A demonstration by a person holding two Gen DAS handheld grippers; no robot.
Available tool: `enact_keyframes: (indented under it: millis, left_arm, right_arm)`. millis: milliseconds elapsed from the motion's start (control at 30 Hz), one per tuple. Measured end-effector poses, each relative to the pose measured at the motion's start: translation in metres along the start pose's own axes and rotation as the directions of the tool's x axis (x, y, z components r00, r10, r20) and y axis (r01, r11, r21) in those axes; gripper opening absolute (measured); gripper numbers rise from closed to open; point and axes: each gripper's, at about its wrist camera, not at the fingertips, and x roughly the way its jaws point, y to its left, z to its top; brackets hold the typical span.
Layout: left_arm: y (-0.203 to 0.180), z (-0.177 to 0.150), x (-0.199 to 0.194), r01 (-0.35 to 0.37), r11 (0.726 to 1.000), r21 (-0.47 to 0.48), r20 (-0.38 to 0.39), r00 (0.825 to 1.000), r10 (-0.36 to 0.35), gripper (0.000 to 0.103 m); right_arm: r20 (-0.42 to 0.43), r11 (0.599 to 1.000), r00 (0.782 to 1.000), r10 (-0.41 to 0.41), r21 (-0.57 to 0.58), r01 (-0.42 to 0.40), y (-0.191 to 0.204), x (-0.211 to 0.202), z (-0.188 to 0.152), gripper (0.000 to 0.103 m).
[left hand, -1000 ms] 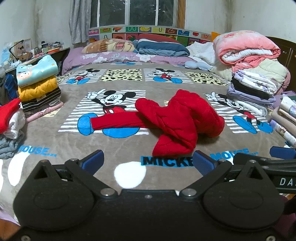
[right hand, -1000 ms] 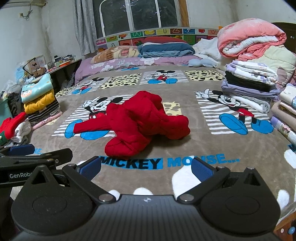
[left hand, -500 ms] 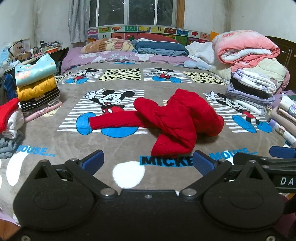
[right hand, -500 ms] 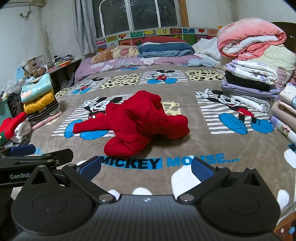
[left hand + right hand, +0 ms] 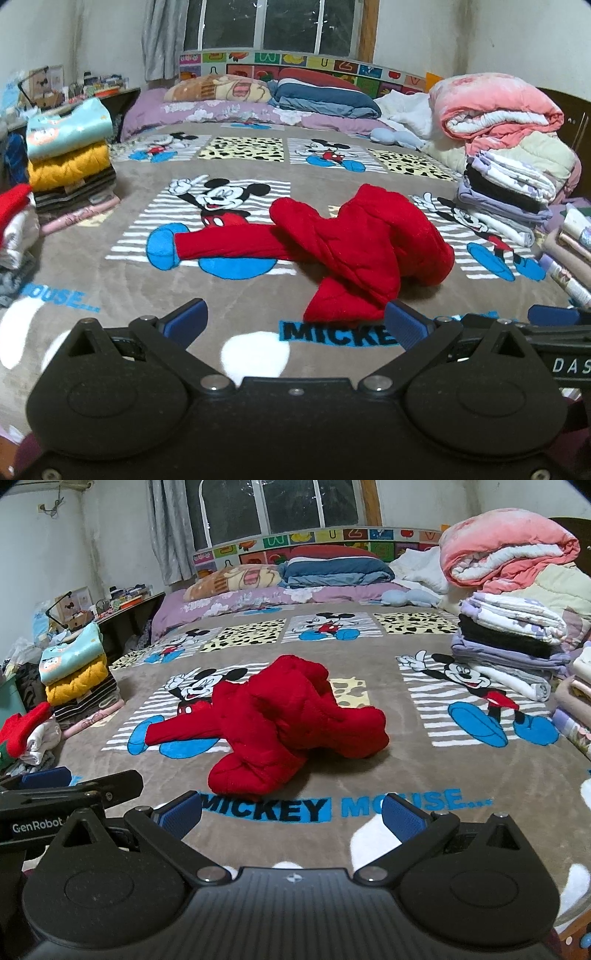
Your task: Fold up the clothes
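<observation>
A crumpled red knit sweater [image 5: 354, 247] lies in a heap on the Mickey Mouse blanket [image 5: 122, 280], one sleeve stretched out to the left; it also shows in the right wrist view [image 5: 280, 720]. My left gripper [image 5: 295, 325] is open and empty, low over the blanket, its right pad just in front of the sweater's near hem. My right gripper [image 5: 291, 812] is open and empty, a little short of the sweater. The two grippers sit side by side; part of the right gripper's body [image 5: 554, 325] shows at the right edge of the left wrist view.
A stack of folded clothes [image 5: 70, 162] stands on the bed's left edge, with a red and white pile [image 5: 14, 229] nearer. Folded linens [image 5: 506, 195] and rolled quilts [image 5: 495, 110] line the right side. Pillows [image 5: 321, 92] lie at the headboard.
Both grippers have crept slightly forward toward the sweater. The sweater has not moved.
</observation>
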Motion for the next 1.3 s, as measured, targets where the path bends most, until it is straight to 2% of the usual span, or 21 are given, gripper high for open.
enact_keyframes:
  millis: [300, 433, 633, 800, 933, 1033, 1167, 1300]
  left_arm:
    - [0.033, 0.006, 0.043, 0.103, 0.987, -0.12, -0.044, 0.993, -0.109, 0.103]
    - [0.045, 0.008, 0.063, 0.103, 0.984, -0.144, -0.02, 0.994, -0.106, 0.103]
    - [0.062, 0.019, 0.101, 0.141, 0.977, -0.16, -0.12, 0.98, -0.161, 0.103]
    - [0.067, 0.035, 0.123, 0.202, 0.972, -0.12, -0.125, 0.968, -0.217, 0.103]
    - [0.069, 0.056, 0.141, 0.257, 0.962, -0.087, -0.136, 0.954, -0.267, 0.103]
    - [0.071, 0.073, 0.155, 0.315, 0.948, -0.049, -0.157, 0.935, -0.318, 0.103]
    - [0.072, 0.096, 0.176, 0.347, 0.938, -0.004, -0.18, 0.922, -0.343, 0.103]
    - [0.071, 0.117, 0.195, 0.378, 0.925, 0.047, -0.19, 0.912, -0.363, 0.101]
  right_arm:
    - [-0.023, 0.996, 0.996, 0.087, 0.014, -0.087, -0.011, 0.03, 0.004, 0.103]
    - [-0.029, 0.994, 0.993, 0.113, 0.016, -0.112, -0.017, 0.047, 0.012, 0.103]
    - [-0.019, 0.988, 0.988, 0.156, -0.003, -0.156, -0.027, 0.069, 0.03, 0.103]
    - [-0.046, 0.972, 0.971, 0.234, 0.026, -0.233, -0.04, 0.085, 0.052, 0.103]
    - [-0.081, 0.946, 0.943, 0.322, 0.066, -0.318, -0.055, 0.1, 0.073, 0.103]
    - [-0.082, 0.941, 0.939, 0.335, 0.073, -0.33, -0.063, 0.11, 0.088, 0.103]
    - [-0.065, 0.922, 0.922, 0.381, 0.094, -0.375, -0.075, 0.125, 0.115, 0.103]
    - [-0.079, 0.916, 0.915, 0.397, 0.093, -0.39, -0.087, 0.152, 0.141, 0.1]
